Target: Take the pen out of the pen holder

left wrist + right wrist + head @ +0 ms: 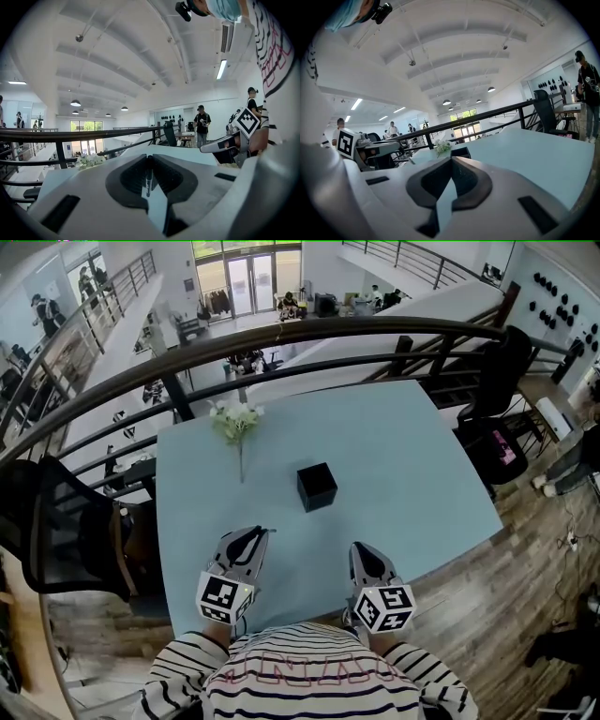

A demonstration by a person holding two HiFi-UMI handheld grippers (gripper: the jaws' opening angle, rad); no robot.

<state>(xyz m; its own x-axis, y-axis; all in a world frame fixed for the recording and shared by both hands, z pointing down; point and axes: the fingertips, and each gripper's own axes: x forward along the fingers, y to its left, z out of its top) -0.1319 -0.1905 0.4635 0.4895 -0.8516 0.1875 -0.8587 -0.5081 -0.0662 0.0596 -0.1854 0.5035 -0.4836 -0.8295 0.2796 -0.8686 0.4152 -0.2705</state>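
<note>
My left gripper (253, 533) pinches the pen (148, 181) between its pads. The pen shows as a thin dark stick in the narrow gap. The pen holder (317, 487), a black box, stands on the blue table (422, 465) ahead of this gripper and a little to its right, apart from the pen. My right gripper (362, 549) is pressed together and has nothing inside. A white flower (235, 420) lies farther ahead of the left gripper.
</note>
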